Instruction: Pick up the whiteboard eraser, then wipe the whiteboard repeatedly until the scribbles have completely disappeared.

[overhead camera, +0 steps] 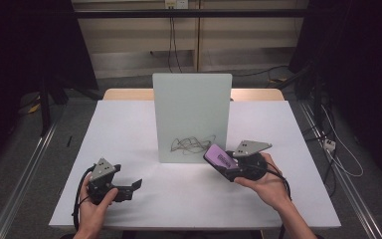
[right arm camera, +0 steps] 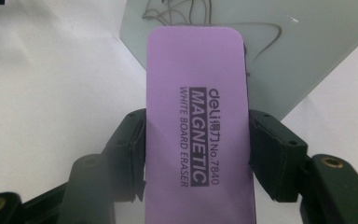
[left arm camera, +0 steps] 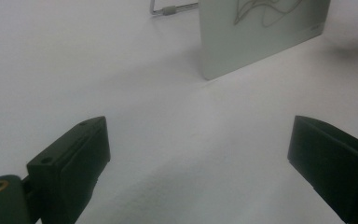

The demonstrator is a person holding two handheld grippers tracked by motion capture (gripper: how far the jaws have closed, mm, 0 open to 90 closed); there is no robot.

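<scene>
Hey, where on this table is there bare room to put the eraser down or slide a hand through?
The white table is bare left of the standing whiteboard, down to the left gripper, and along the front edge between both hands. Right of the board is bare too. It is tight only at the board's lower right, where the right gripper holds the purple eraser by the scribbles.

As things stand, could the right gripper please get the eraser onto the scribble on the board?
Probably yes: the right gripper holds the eraser just in front of the scribble on the upright board, with nothing between them.
</scene>
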